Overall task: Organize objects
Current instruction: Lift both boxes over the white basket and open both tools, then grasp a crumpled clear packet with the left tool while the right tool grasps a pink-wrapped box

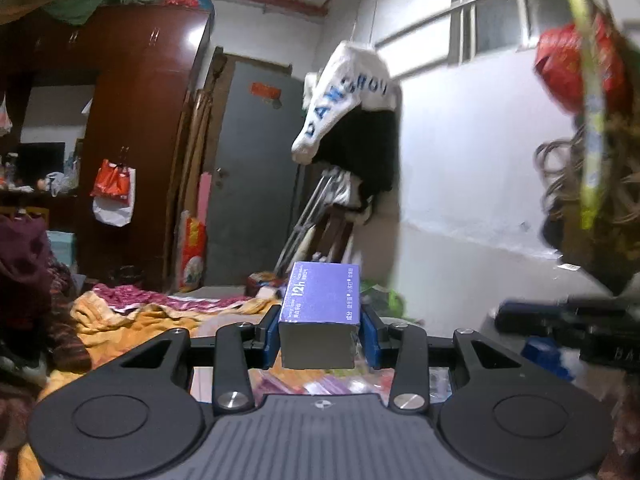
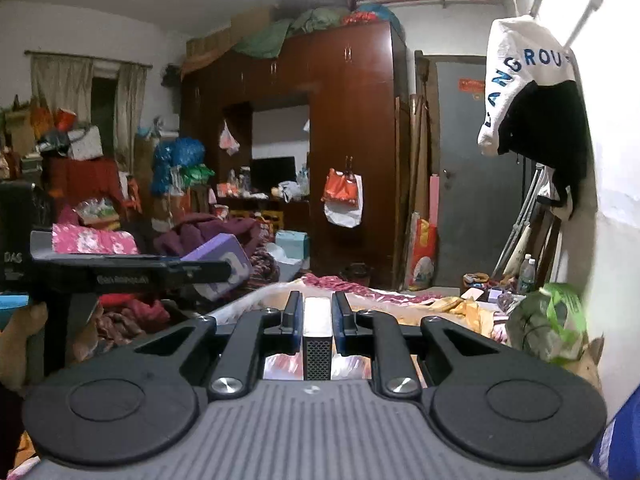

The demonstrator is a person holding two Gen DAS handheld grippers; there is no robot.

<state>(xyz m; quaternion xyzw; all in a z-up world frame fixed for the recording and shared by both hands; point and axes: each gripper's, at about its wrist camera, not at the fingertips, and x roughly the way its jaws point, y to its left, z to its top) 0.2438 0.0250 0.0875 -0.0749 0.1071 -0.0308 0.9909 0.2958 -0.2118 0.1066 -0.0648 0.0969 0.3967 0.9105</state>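
Observation:
My left gripper [image 1: 320, 322] is shut on a purple box [image 1: 322, 298] with white print, held level above the bed. The same box [image 2: 218, 266] and the left gripper show at the left of the right wrist view. My right gripper [image 2: 317, 312] is shut on a thin silver box [image 2: 317, 336] with a dotted black end, held upright between the blue pads above the bed. The right gripper shows blurred at the right edge of the left wrist view [image 1: 560, 316].
An orange and pink bedspread [image 1: 132, 312] covers the bed below. A brown wardrobe [image 2: 352, 152] and grey door [image 2: 476, 184] stand ahead. A white and black garment [image 1: 352, 116] hangs by the white wall. A green bag [image 2: 548, 320] lies at the right. Clutter piles at the left.

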